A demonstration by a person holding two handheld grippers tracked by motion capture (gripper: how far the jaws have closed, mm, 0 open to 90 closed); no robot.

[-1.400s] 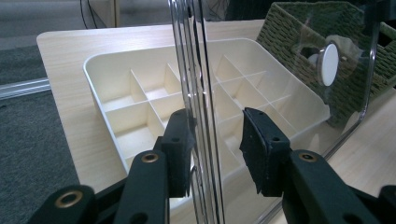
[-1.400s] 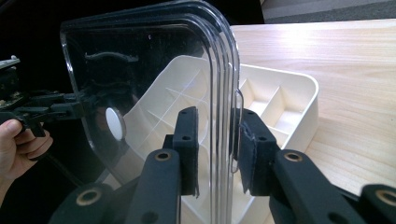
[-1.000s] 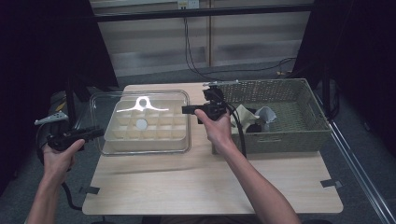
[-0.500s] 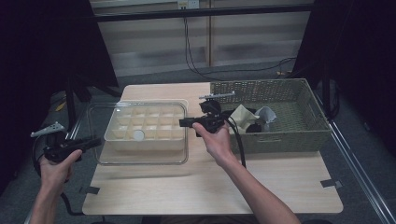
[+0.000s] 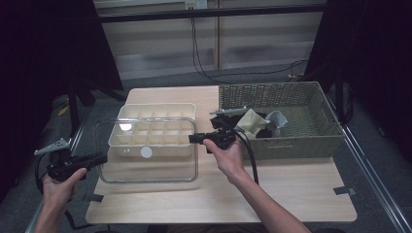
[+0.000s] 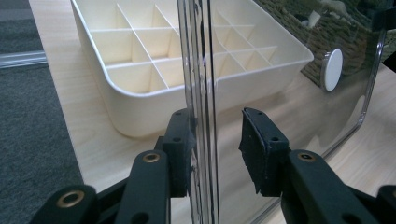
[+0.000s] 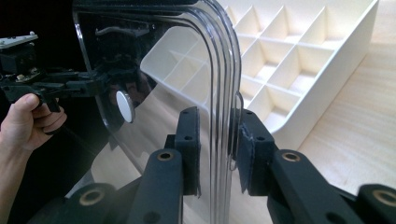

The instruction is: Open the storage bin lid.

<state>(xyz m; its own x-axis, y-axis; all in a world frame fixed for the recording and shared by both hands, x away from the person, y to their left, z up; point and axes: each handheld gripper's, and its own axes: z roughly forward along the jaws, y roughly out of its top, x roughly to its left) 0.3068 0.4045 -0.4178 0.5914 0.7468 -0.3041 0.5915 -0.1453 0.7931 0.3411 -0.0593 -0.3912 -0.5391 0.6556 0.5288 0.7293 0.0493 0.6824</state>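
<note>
Right now my left tool (image 6: 217,149) has its two black jaws set on either side of the clear plastic lid (image 5: 145,167), pinching its left edge; in the left gripper view one pad lies flat against the rim, while the other shows a small gap, so I cannot tell how hard that side bites. My right tool (image 7: 217,149) pinches the lid's opposite edge near a rounded corner, with both pads (image 7: 189,140) close up against the stacked ridges of the rim. In the high view my left hand (image 5: 60,187) sits off the worktop's left edge and my right hand (image 5: 228,158) is over the middle of the worktop (image 5: 291,194), each gripping its tool body.

Between the two tools the lid hangs roughly level, low over the front left part of the worktop and overlapping the front of the cream compartment tray (image 5: 155,128). A small white round knob (image 5: 146,152) sits at the lid's centre. The tray lies uncovered on the worktop toward the back left, its grid of cells visible. Just beside it, along the right half toward the back edge, stands a woven basket (image 5: 311,141) holding crumpled pieces of beige, grey and dark material (image 5: 257,124).
</note>
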